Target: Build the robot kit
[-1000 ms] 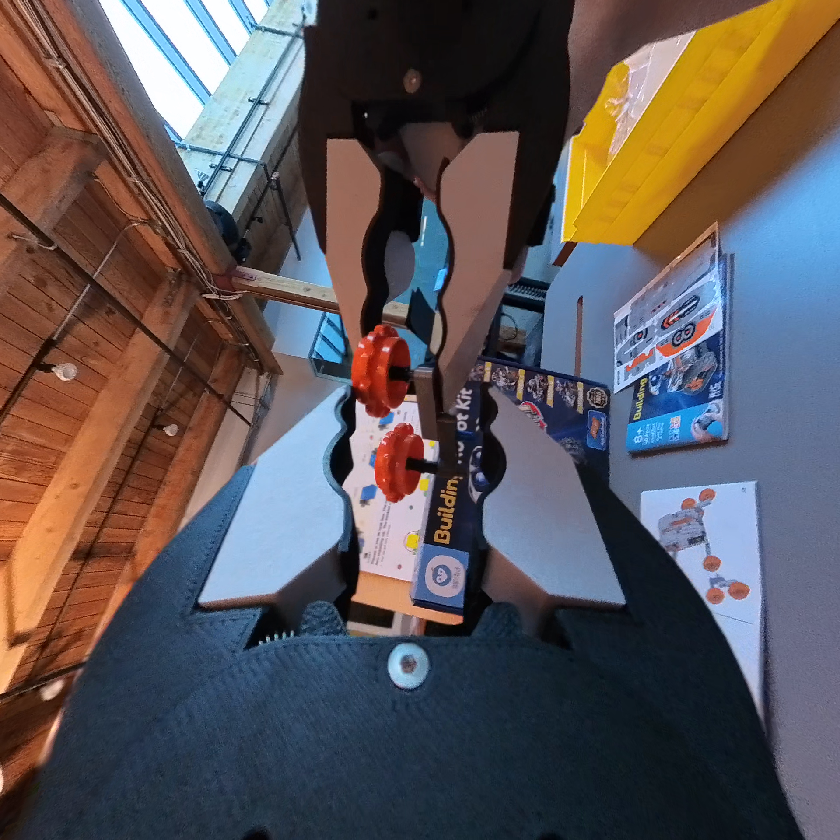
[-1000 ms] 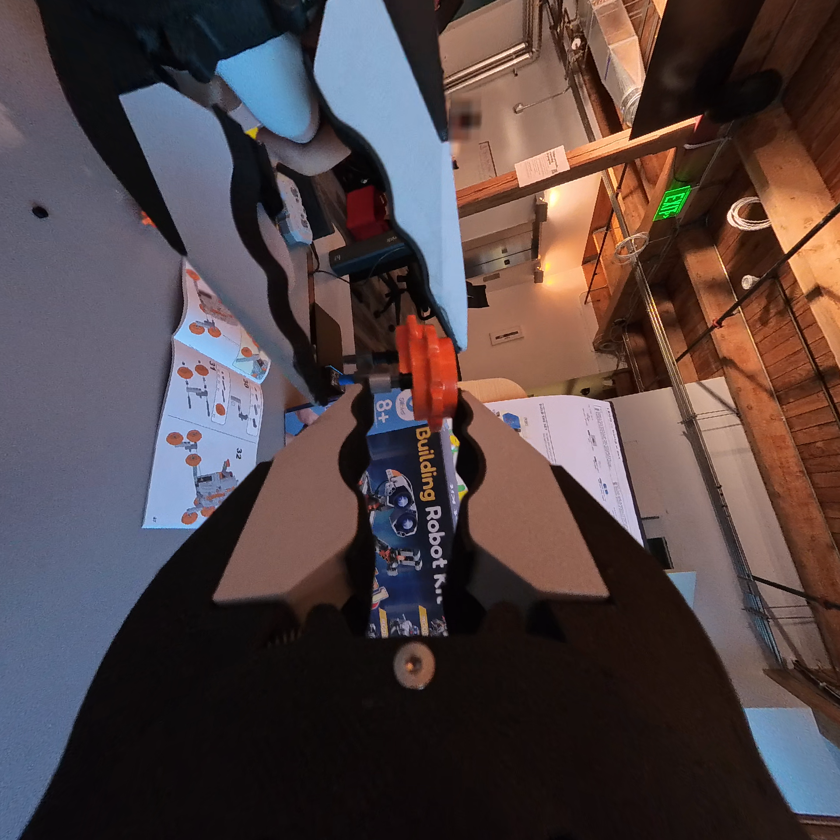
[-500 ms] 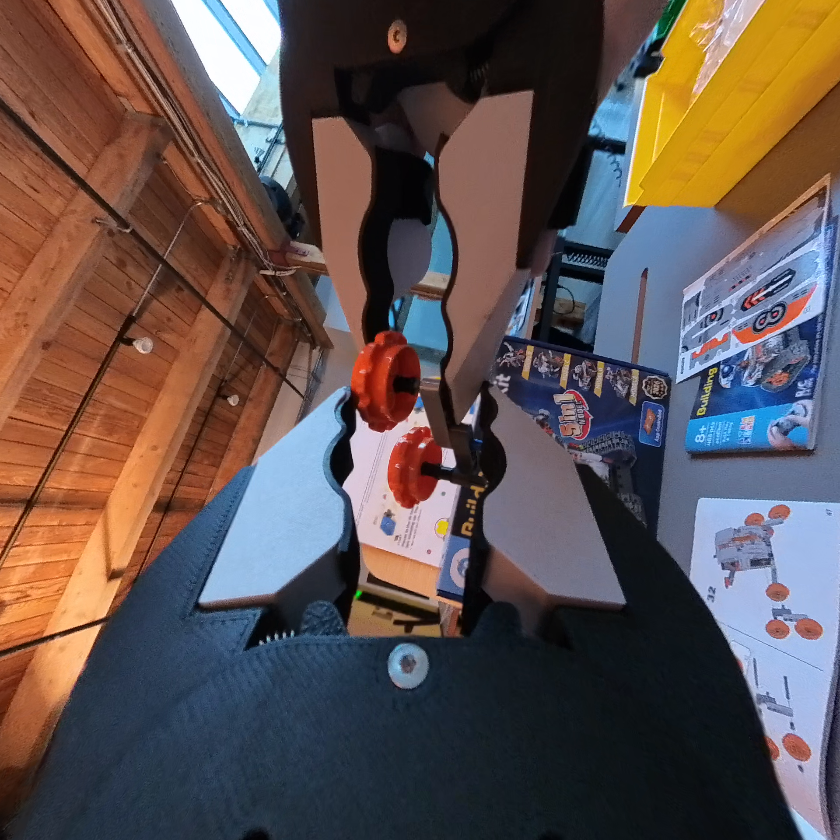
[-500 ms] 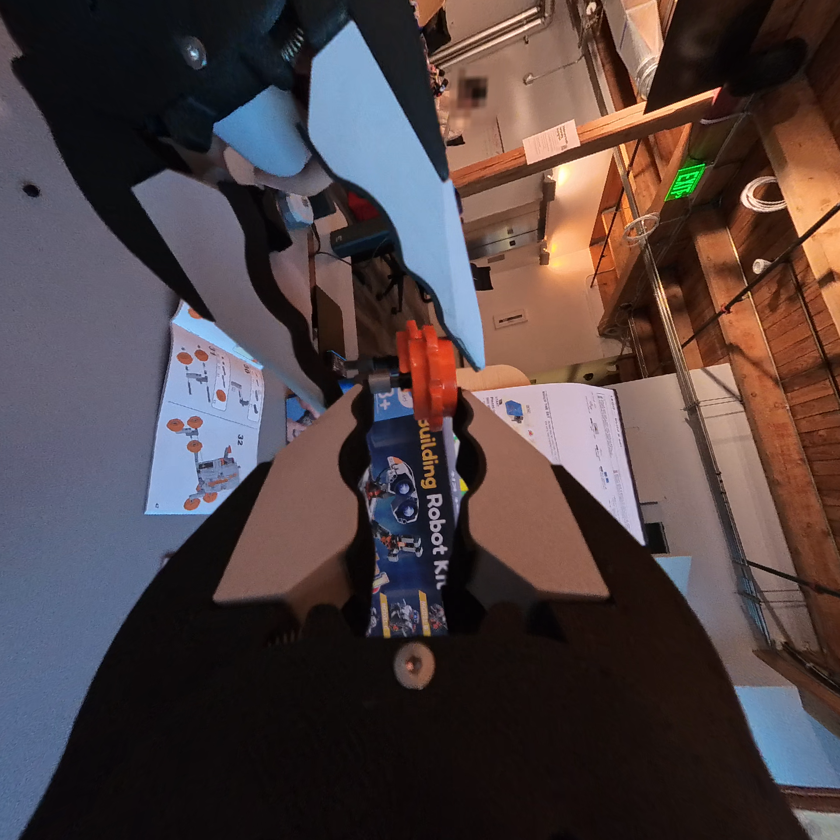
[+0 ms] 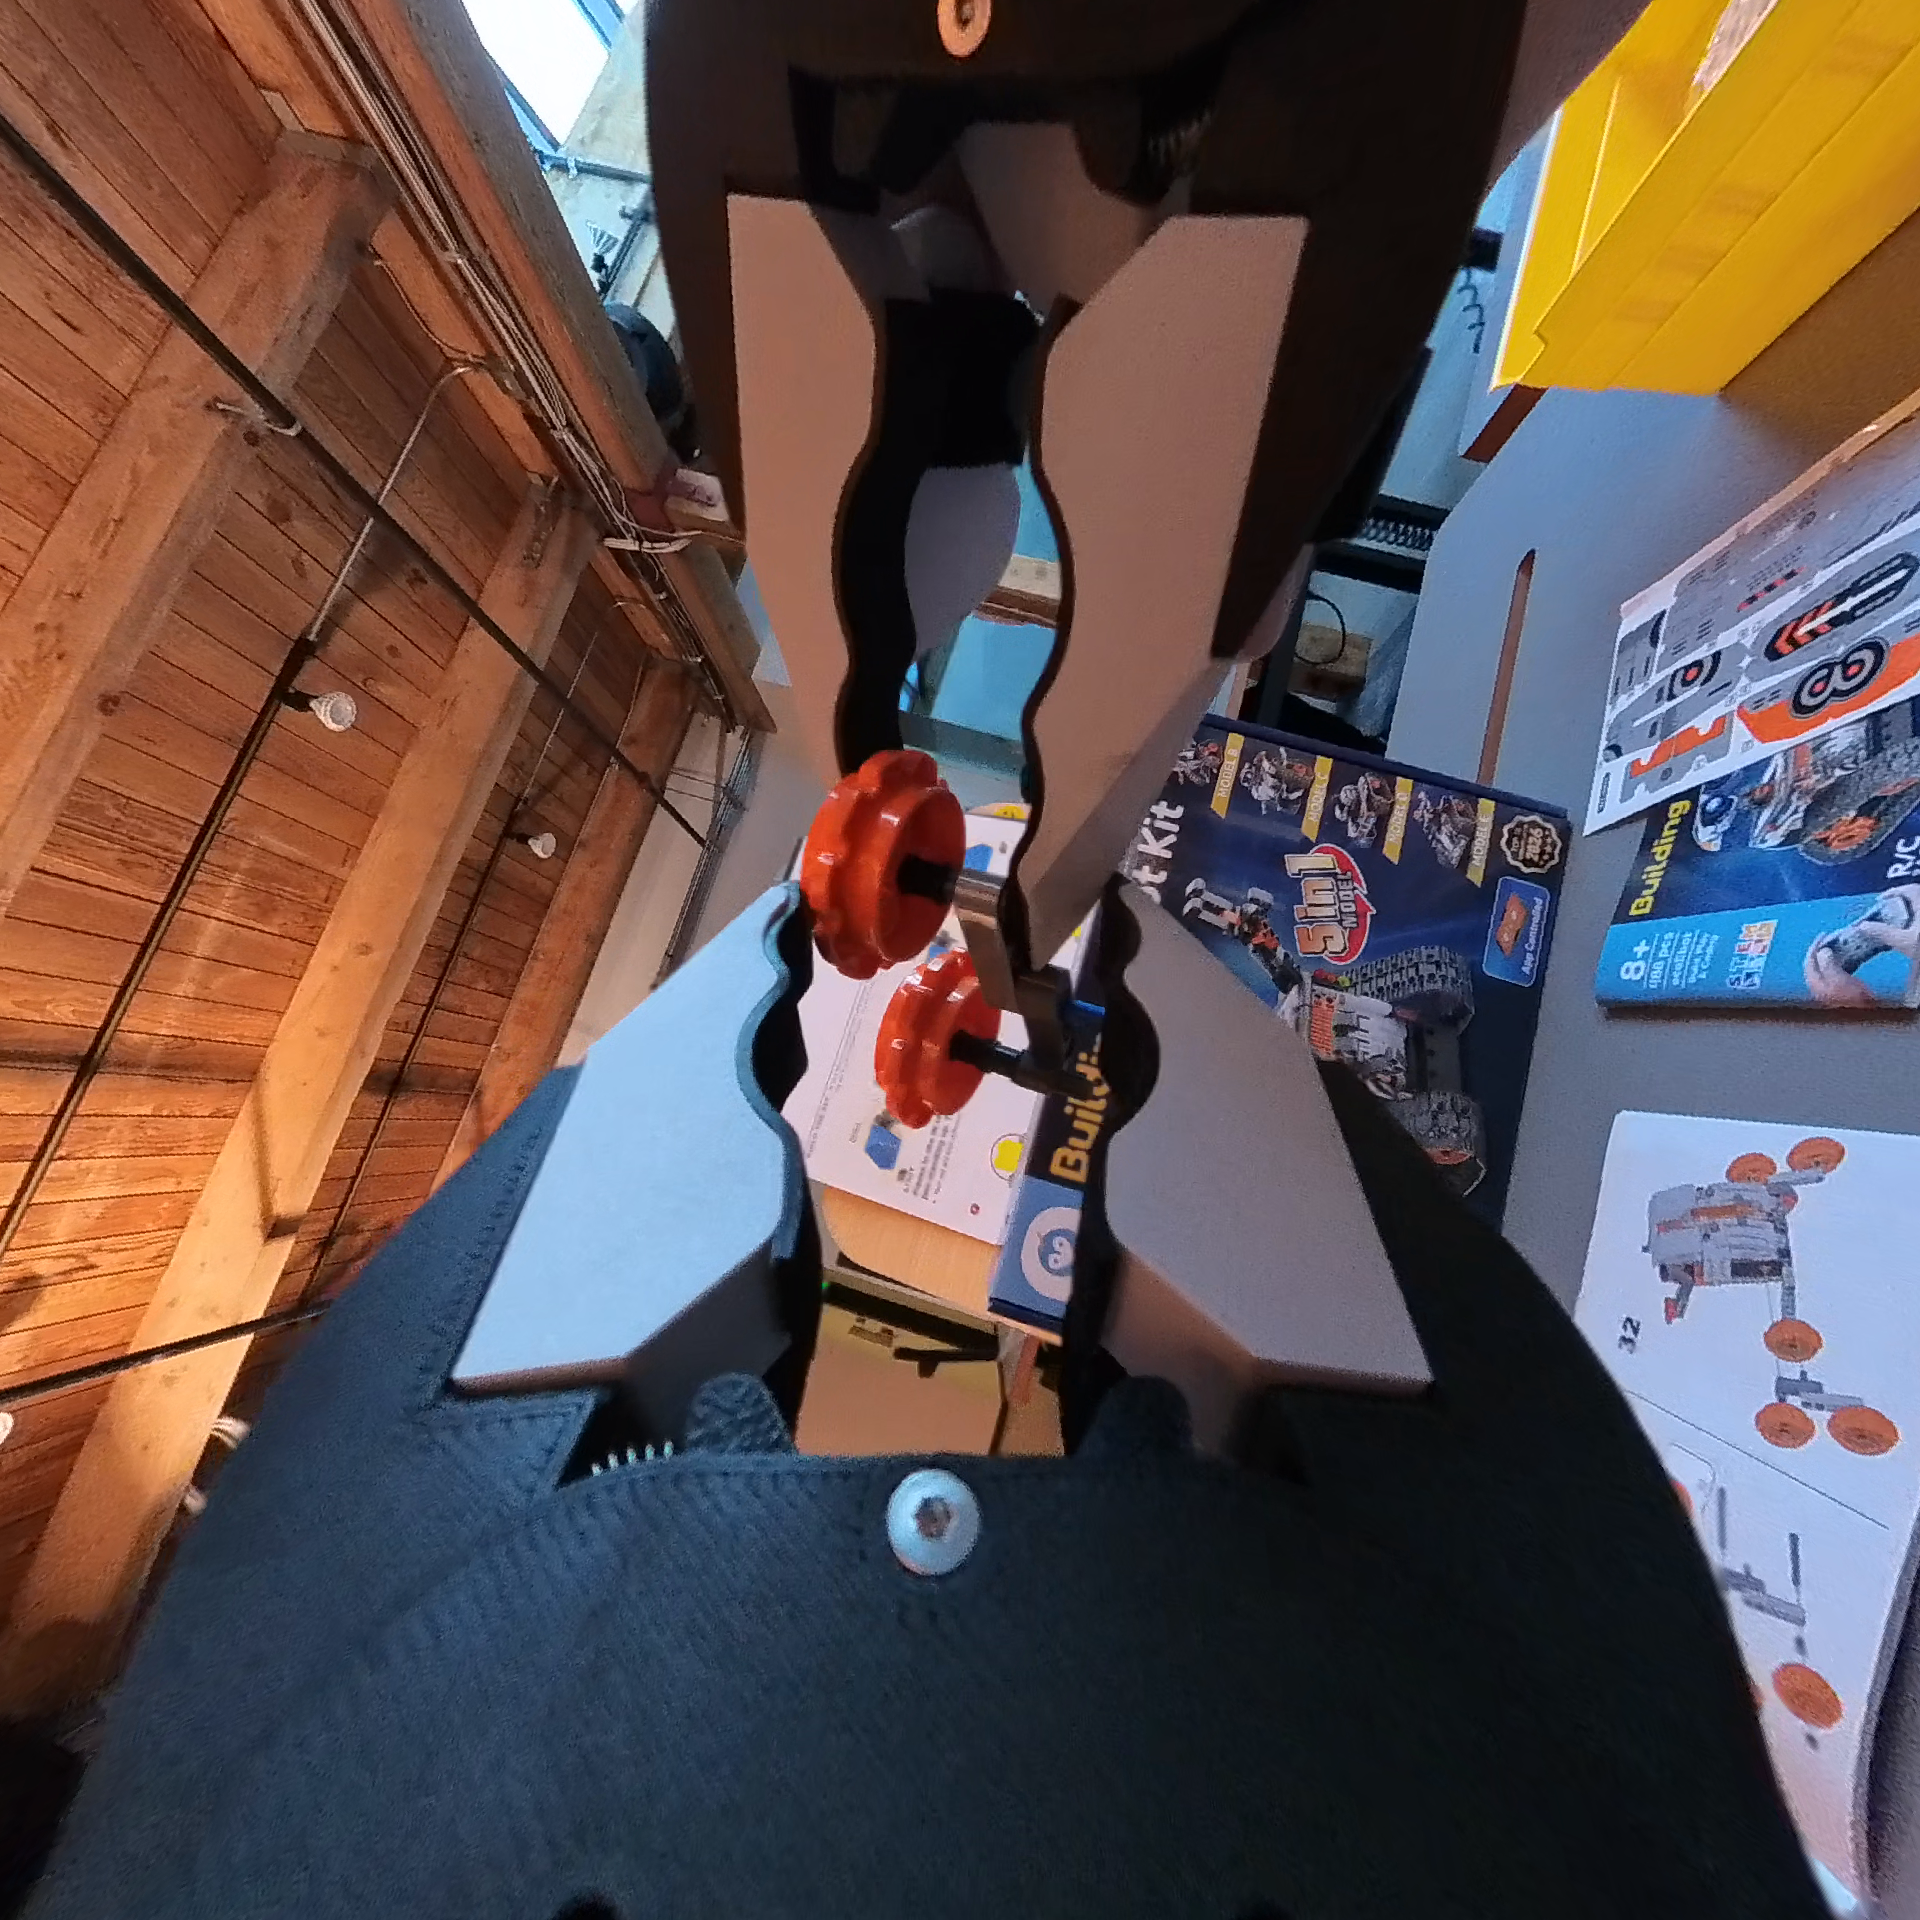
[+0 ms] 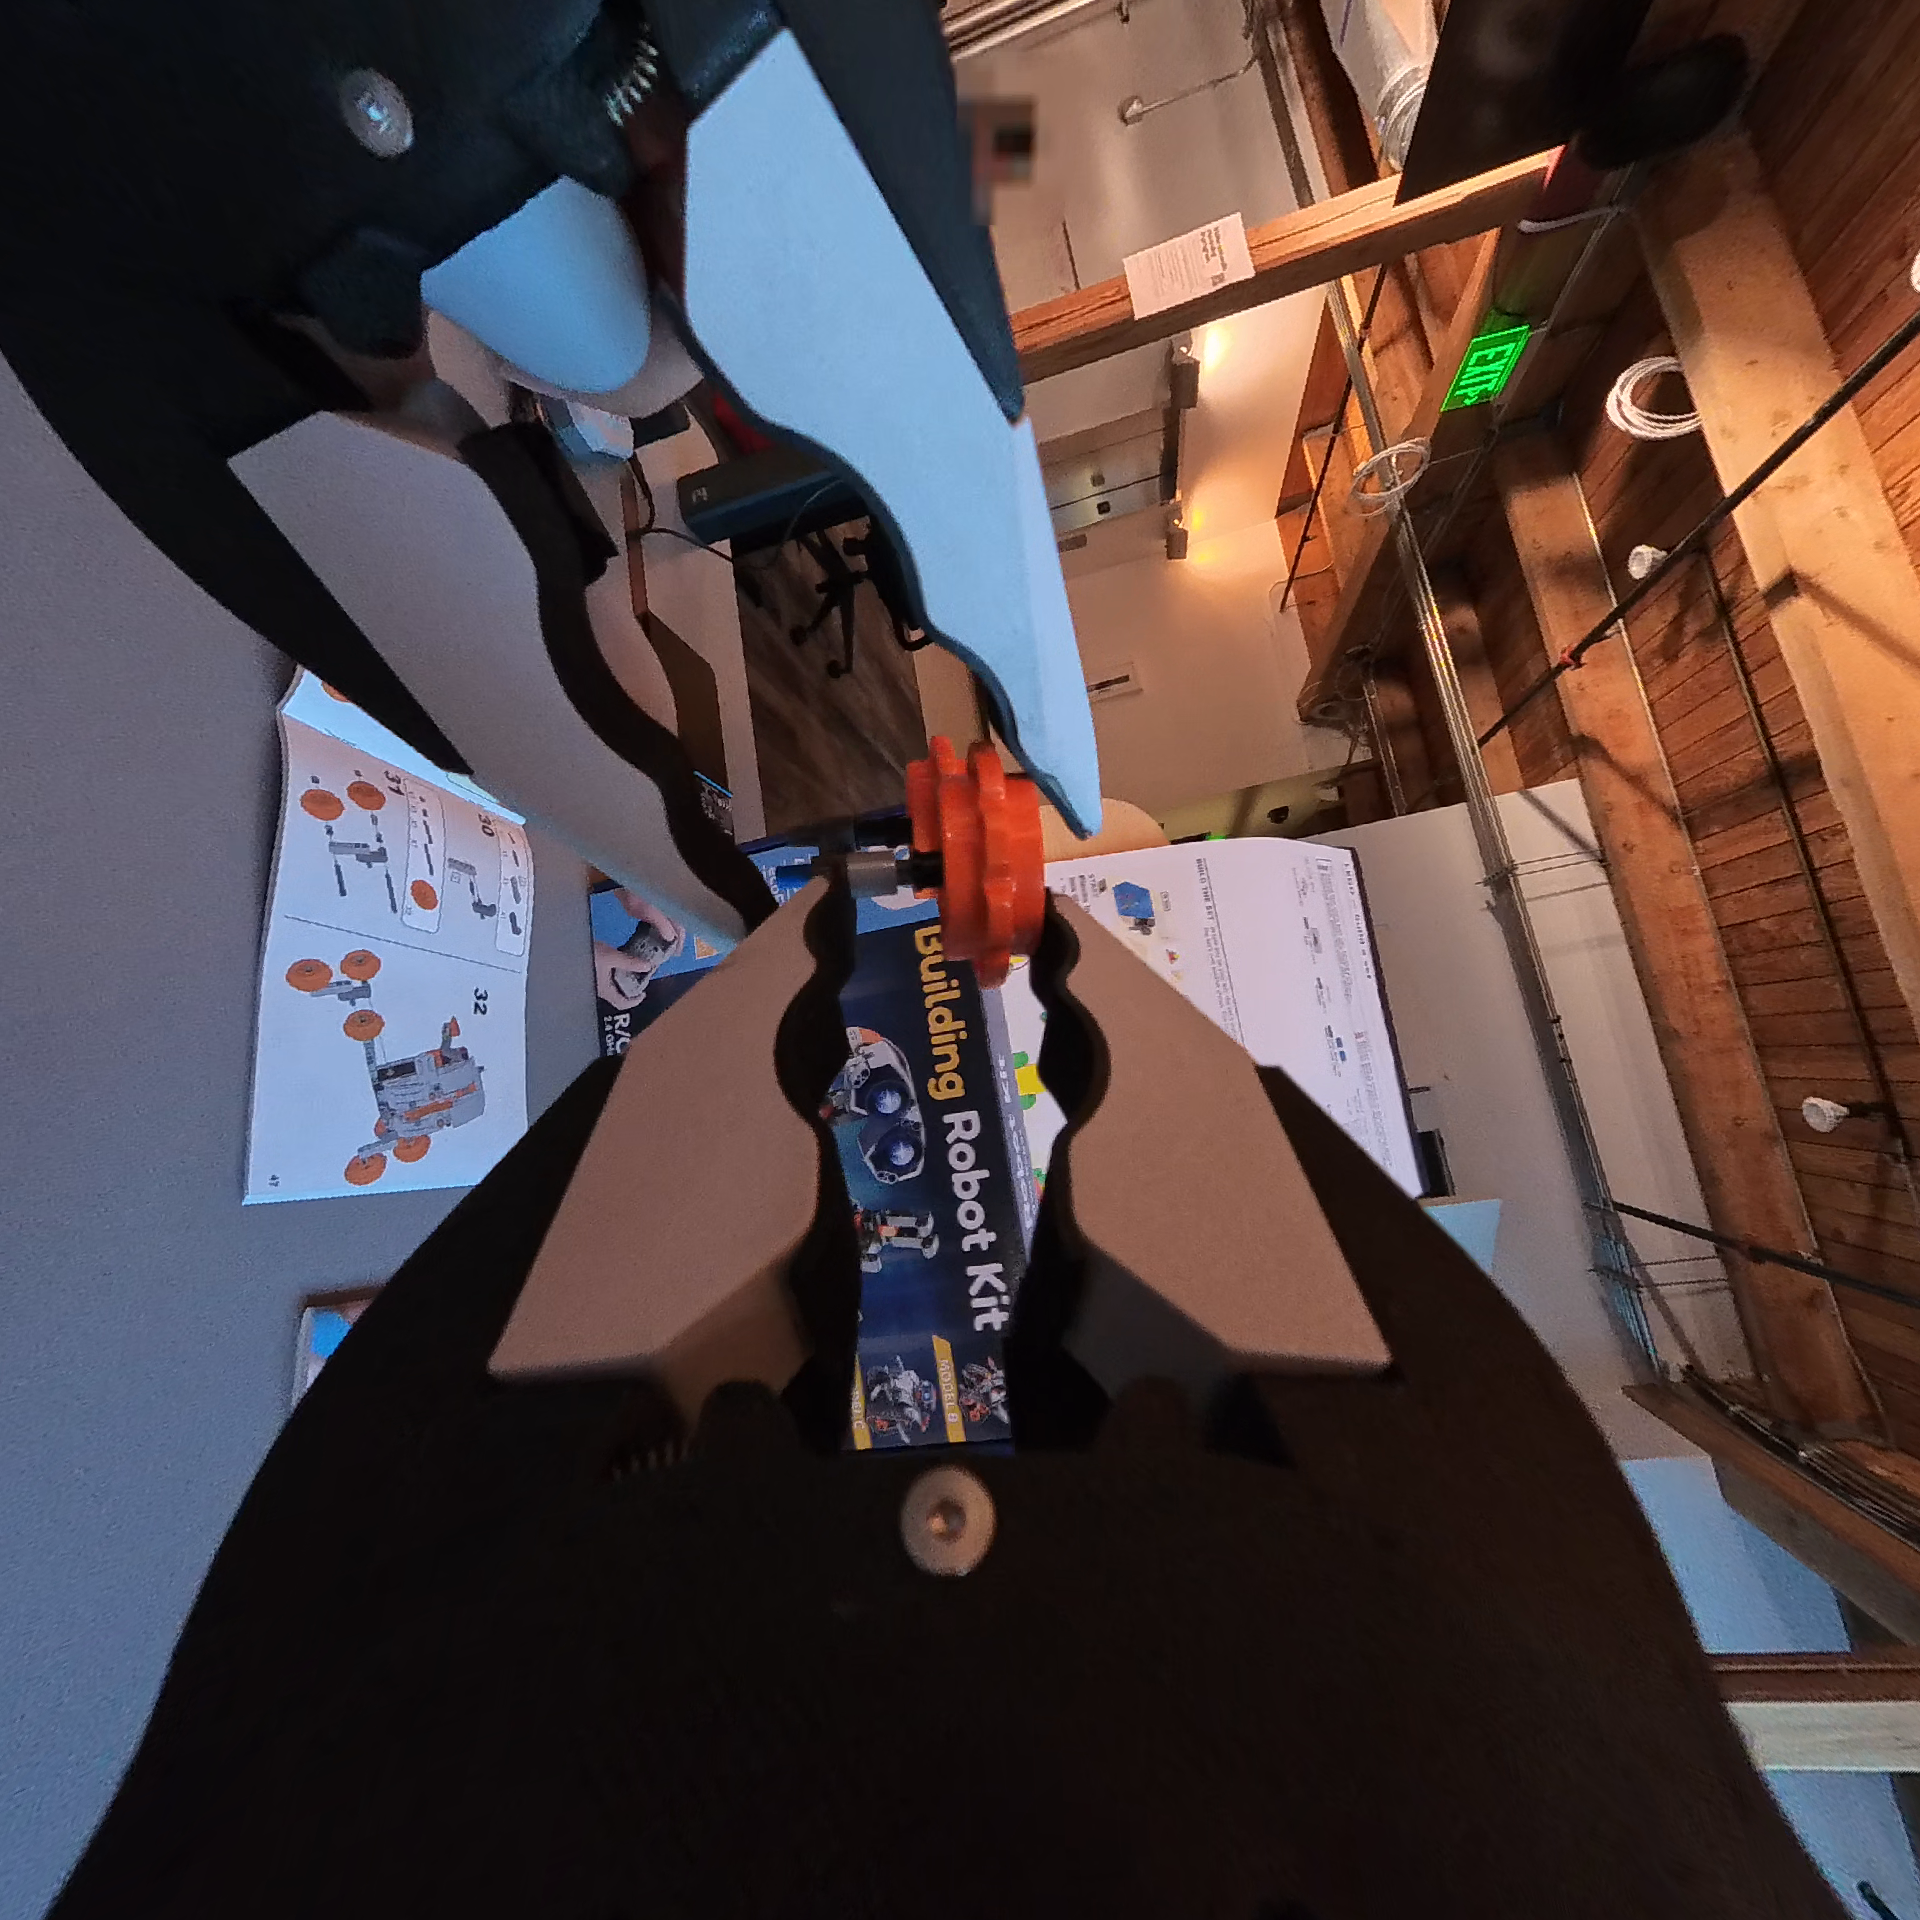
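A small wheel assembly hangs in the air between my two grippers, which meet tip to tip. It is a grey beam [image 5: 1044, 1013] with two orange wheels [image 5: 914, 1039] on black axles. My left gripper [image 5: 956, 904] is narrowed around its near end, with the lower wheel and the beam between its fingers. My right gripper [image 6: 935, 899] is shut on the far end, one fingertip on a grey sleeve [image 6: 873, 868] and the other on an orange wheel [image 6: 977, 862]. In the left wrist view the right gripper [image 5: 940, 852] comes down from the top. In the right wrist view the left gripper [image 6: 914, 873] comes in from the upper left.
On the grey table [image 5: 1662, 540] below lie a dark blue kit box [image 5: 1351, 935], an open instruction booklet [image 5: 1745, 1299], a blue-covered manual [image 5: 1766, 914] and a white printed sheet [image 6: 1247, 987]. Yellow bins [image 5: 1714, 187] stand at the table's far edge. Wooden ceiling beams fill the other side. Both grippers' tips are close together, under 4 cm apart.
Both grippers have tilted together, so the background has swung. The right gripper's body has pivoted a little about the assembly. The assembly keeps its place between both pairs of fingers.
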`<move>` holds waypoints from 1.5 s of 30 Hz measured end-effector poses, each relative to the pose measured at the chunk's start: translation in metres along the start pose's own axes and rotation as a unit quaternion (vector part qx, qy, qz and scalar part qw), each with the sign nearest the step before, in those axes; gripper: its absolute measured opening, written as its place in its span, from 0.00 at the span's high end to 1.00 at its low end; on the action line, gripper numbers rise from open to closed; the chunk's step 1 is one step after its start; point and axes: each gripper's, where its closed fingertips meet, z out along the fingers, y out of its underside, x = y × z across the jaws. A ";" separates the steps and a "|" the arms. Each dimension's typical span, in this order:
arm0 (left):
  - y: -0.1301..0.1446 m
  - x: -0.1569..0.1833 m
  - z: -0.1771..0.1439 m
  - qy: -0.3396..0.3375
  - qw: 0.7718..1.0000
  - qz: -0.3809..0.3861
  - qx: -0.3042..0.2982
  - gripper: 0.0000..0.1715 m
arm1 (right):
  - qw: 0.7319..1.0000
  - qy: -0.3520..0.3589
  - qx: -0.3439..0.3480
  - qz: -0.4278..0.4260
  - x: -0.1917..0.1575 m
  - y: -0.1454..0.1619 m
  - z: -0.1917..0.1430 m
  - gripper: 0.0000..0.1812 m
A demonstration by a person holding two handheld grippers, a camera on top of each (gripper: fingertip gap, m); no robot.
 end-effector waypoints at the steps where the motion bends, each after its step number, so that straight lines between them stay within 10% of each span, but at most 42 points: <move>1: 0.001 0.001 0.000 0.005 1.000 -0.003 -0.005 0.69 | 1.000 -0.003 -0.003 0.002 -0.001 0.001 0.001 0.83; 45: -0.006 -0.023 0.000 -0.077 0.996 0.014 -0.032 0.67 | 0.998 0.043 0.002 0.055 0.023 -0.006 -0.006 0.80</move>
